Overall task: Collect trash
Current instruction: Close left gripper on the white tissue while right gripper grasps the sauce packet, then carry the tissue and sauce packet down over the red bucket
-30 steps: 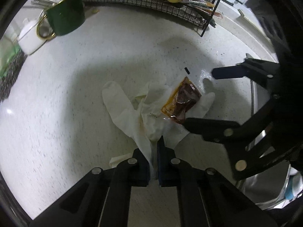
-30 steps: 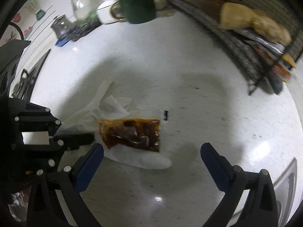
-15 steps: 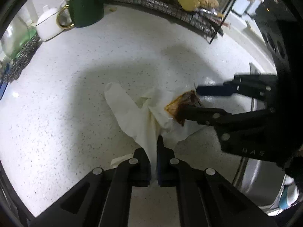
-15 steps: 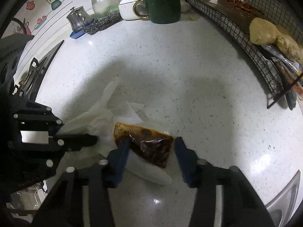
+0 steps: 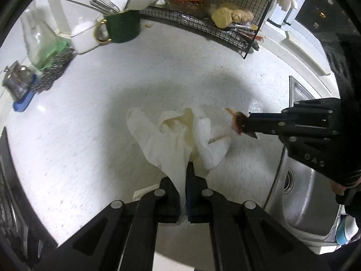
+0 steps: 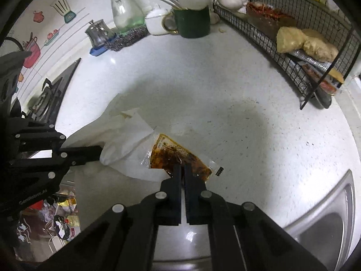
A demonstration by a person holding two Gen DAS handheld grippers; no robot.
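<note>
My left gripper is shut on a crumpled white disposable glove and holds it lifted above the speckled countertop. The glove also shows in the right wrist view. My right gripper is shut on a clear sauce packet with dark red-brown sauce inside, held above the counter. In the left wrist view the right gripper sits at the right with the packet's end sticking out of it, next to the glove.
A black wire rack with food stands at the back. A green mug with utensils, a white pot and a glass jug stand back left. A steel sink lies right. A stove is left.
The right gripper closed on the sauce packet and lifted it off the glove. Both grippers rose away from the counter, the left one still holding the glove.
</note>
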